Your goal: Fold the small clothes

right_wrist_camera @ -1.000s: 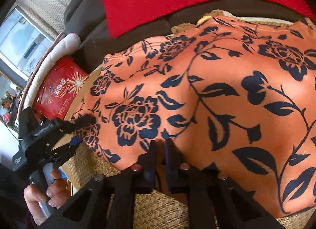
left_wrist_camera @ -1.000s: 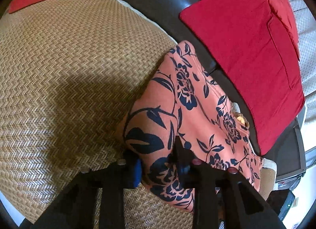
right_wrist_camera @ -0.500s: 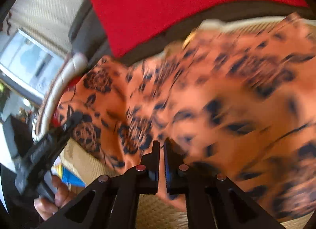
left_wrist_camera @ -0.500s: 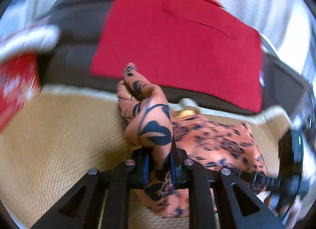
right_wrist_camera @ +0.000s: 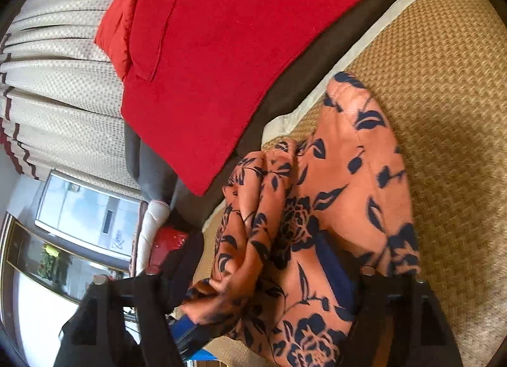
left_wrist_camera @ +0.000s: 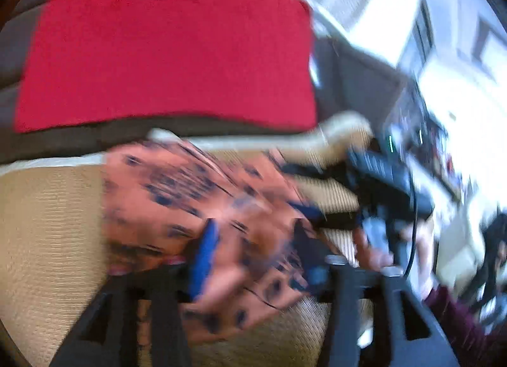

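An orange garment printed with dark navy flowers and leaves is seen on a tan woven mat with a herringbone weave and a cream border. A plain bright red cloth is spread on a dark brown seat back at the far side. The curtain at the far left is patterned in cream dots with dark red stripes. Each black tool is fitted with blue pads.
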`<move>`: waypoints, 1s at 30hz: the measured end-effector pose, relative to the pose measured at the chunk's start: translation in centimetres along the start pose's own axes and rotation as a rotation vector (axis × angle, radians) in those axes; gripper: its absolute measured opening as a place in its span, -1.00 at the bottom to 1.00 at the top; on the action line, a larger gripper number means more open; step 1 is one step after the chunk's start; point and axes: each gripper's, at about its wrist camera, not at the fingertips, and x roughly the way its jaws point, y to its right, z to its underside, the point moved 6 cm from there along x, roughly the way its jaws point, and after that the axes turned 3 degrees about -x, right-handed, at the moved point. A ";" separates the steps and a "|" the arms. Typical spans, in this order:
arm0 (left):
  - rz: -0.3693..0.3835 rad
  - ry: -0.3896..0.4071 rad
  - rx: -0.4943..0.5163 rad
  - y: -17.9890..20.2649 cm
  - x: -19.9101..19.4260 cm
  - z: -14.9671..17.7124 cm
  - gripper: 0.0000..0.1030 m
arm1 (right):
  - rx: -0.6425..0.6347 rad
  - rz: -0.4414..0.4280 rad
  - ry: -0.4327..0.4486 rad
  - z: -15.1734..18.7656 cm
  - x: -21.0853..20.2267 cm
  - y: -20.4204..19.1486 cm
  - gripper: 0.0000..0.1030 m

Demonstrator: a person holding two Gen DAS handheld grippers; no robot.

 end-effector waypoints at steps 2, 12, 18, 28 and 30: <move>-0.023 0.059 -0.084 -3.5 -1.5 -1.2 0.28 | 0.012 -0.031 -0.001 -0.1 0.5 -0.2 0.49; -0.163 -0.127 -0.209 -11.6 2.5 2.6 0.25 | -0.124 0.131 -0.112 0.4 8.0 -2.9 0.42; -0.086 -0.058 -0.189 -9.6 2.5 1.2 0.25 | -0.377 0.260 0.048 1.0 5.1 -7.6 -0.73; -0.168 -0.154 0.033 -3.0 6.2 3.9 0.31 | -0.168 0.481 0.043 1.2 -3.1 2.6 -0.64; -0.155 -0.154 0.028 -3.3 6.4 3.6 0.32 | -0.101 0.389 0.043 0.9 -4.1 2.7 -0.58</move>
